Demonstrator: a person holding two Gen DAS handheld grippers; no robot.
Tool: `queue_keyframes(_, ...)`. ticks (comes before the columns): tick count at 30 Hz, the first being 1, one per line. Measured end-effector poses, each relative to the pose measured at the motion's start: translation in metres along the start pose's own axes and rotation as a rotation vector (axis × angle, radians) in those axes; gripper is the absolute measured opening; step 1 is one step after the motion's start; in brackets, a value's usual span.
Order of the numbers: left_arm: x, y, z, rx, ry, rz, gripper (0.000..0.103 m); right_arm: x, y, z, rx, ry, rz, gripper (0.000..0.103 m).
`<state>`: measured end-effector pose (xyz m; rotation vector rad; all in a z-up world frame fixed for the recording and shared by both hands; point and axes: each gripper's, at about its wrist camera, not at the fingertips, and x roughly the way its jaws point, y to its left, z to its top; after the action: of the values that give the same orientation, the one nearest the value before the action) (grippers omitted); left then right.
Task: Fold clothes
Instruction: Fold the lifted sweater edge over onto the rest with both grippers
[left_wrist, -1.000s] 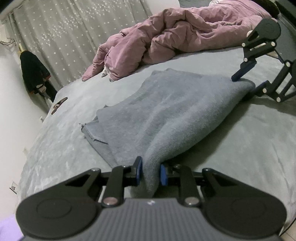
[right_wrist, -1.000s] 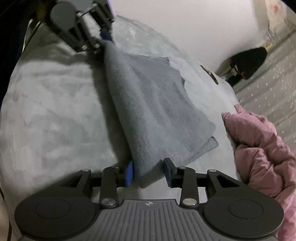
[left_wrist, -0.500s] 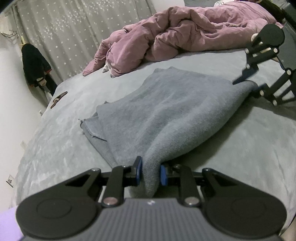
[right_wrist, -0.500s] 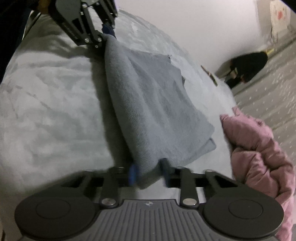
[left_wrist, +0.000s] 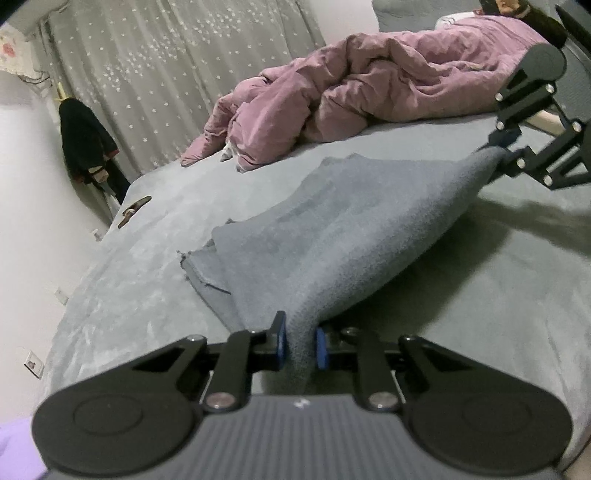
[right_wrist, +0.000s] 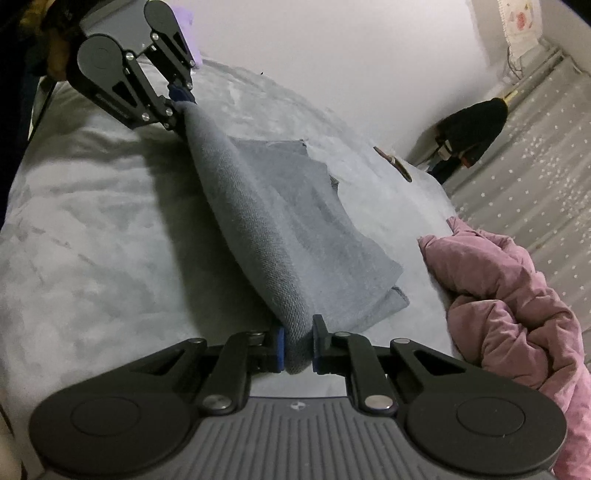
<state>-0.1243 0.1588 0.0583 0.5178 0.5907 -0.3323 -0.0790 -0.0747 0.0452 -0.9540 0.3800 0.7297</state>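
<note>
From my feeds, the bed (left_wrist: 155, 236) is covered in a grey sheet, and a bunched pink duvet (left_wrist: 354, 85) lies at its far side, well apart from the cloth (left_wrist: 332, 229) I am working on. Someone lies under that duvet at the head of the bed; only hair and a bit of pillow show. A small brown object (left_wrist: 133, 211) sits near the bed's edge, and a dark coat (left_wrist: 84, 137) hangs by the starred curtain (left_wrist: 170, 66). Nothing lies between my grippers and the cloth.

The grey cloth sits mid-bed, its far part flat and layered, its near edge lifted into a ridge strung between both grippers.

My left gripper (left_wrist: 300, 341) points down toward the bed, and its jaws are closing on one corner of that edge, with the fabric pinched between the blue pads (left_wrist: 281, 341). My right gripper (right_wrist: 297, 345) is tilted down much the same, its jaws also closing with the other corner between them, the pads pressing the knit. In each wrist view the opposite gripper shows at the far end of the ridge, holding its corner off the bed.
</note>
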Motion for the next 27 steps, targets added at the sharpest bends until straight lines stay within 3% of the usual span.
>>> queue_keyframes(13, -0.043, -0.006, -0.008, -0.092, 0.006, -0.075, 0.014, -0.035, 0.014, -0.007, 0.01, -0.004, 0.038, 0.012)
queue_keyframes(27, -0.029, 0.017, 0.014, -0.168, -0.037, -0.049, 0.014, -0.03, -0.014, -0.002, 0.122, -0.075, -0.002, 0.012)
